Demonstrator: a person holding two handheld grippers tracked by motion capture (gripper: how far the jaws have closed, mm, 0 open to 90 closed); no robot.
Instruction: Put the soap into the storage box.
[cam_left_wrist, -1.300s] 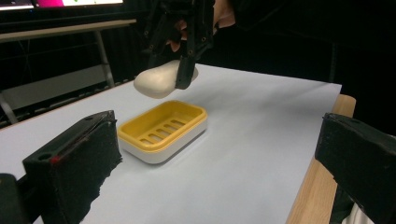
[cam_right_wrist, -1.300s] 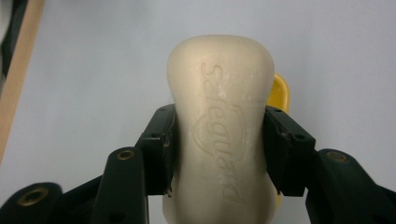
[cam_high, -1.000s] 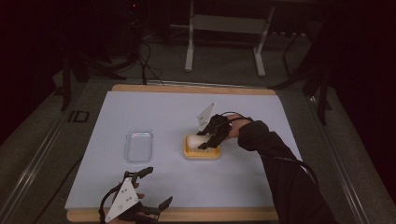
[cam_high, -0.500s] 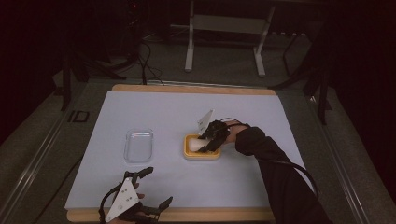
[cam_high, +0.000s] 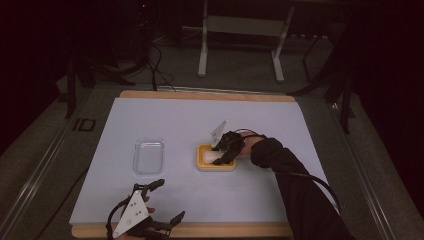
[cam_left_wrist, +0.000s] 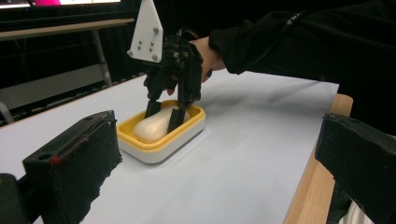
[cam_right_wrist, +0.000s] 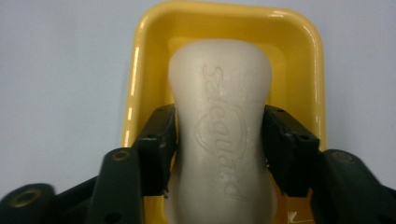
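While we look down from the high view, our right hand-held gripper (cam_high: 220, 156) reaches into the yellow soap dish (cam_high: 216, 164) near the middle of the pale surface (cam_high: 260, 125), its jaws set either side of the white bar of soap (cam_high: 207, 157) lying there. A clear plastic lid (cam_high: 148, 156) sits apart to the left, likely set aside so the dish stays open. Our left hand-held gripper (cam_high: 165, 202) waits at the near edge, jaws spread and empty, well away from the work.

From the left gripper view, those two black jaws stand wide with nothing between them, framing the dish (cam_left_wrist: 161, 140). The right hand-held gripper (cam_left_wrist: 163, 114) comes down steeply, so its fingers drop inside the rim and straddle the soap (cam_left_wrist: 154, 126).

Along the right gripper view, the soap (cam_right_wrist: 222, 135) lies lengthwise in the dish (cam_right_wrist: 140, 60), and the fingers (cam_right_wrist: 159, 140) sit at its narrow waist, the easiest place to pinch. The jaws have just been opening slightly; we cannot tell whether the pads press the bar or merely flank it.
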